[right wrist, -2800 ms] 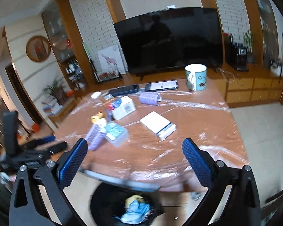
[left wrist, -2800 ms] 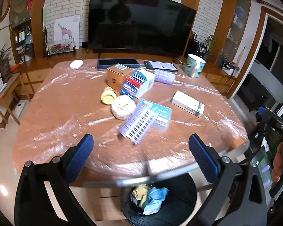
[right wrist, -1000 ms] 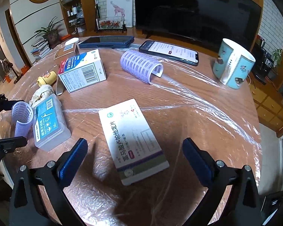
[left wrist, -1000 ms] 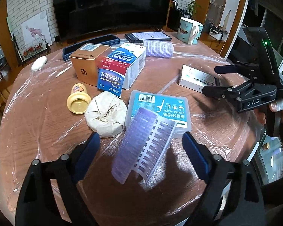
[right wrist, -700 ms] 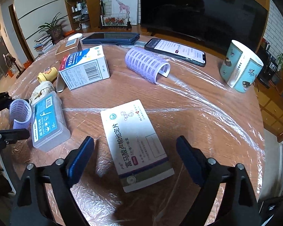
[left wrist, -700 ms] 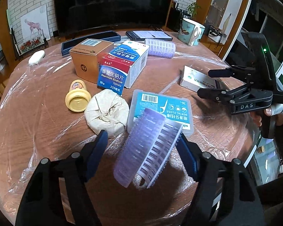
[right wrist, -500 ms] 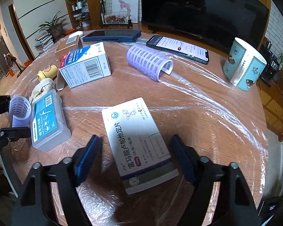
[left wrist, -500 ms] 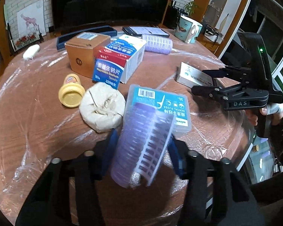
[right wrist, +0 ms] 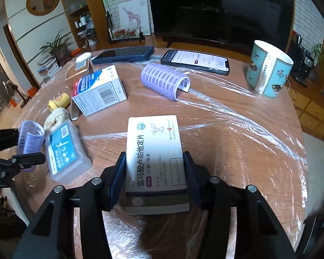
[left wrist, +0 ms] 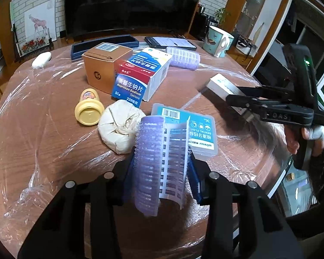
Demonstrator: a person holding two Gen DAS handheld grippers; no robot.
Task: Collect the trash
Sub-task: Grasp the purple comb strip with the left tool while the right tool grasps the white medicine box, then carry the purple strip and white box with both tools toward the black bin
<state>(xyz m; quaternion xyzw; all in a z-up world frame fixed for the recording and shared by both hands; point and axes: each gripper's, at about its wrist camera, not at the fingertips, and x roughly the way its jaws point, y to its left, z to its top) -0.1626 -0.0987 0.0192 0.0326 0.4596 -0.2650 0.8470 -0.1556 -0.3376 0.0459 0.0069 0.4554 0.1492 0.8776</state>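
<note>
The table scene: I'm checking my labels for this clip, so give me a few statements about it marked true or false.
1. The left hand-held gripper has a purple hair roller between its closing jaws. True.
2. The right hand-held gripper is closing around the teal mug. False: a white medicine box is between its jaws; the mug stands apart at the far right.
3. A second purple roller lies near the phone. True.
4. The dental floss case is stacked on the brown box. False: it lies on the table.
</note>
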